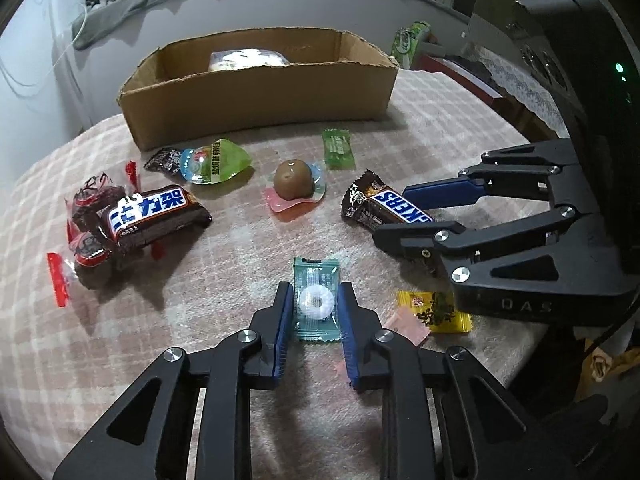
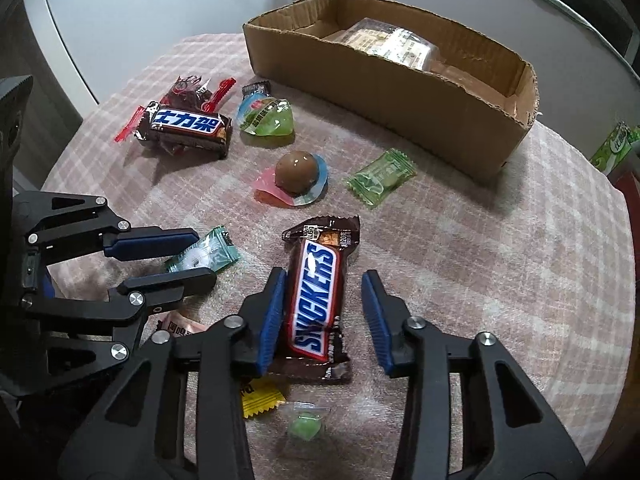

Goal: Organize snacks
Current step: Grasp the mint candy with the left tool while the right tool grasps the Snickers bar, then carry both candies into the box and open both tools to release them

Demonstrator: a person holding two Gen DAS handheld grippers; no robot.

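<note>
Left hand-held gripper [image 1: 316,300]: pads flank teal-wrapped white ring mint [image 1: 316,299], contact unclear. Right hand-held gripper [image 2: 324,300]: open astride brown Snickers bar [image 2: 316,296]; yellow candy wrapper [image 2: 258,398] half-hidden beneath.

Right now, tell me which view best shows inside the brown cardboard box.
The right wrist view: it looks down into the brown cardboard box, showing clear packets. The left wrist view sees mostly its front wall.

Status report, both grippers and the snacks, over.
Left gripper open, straddling mint candy. Right gripper open around Snickers bar. Cardboard box ahead; path to it unobstructed.
</note>
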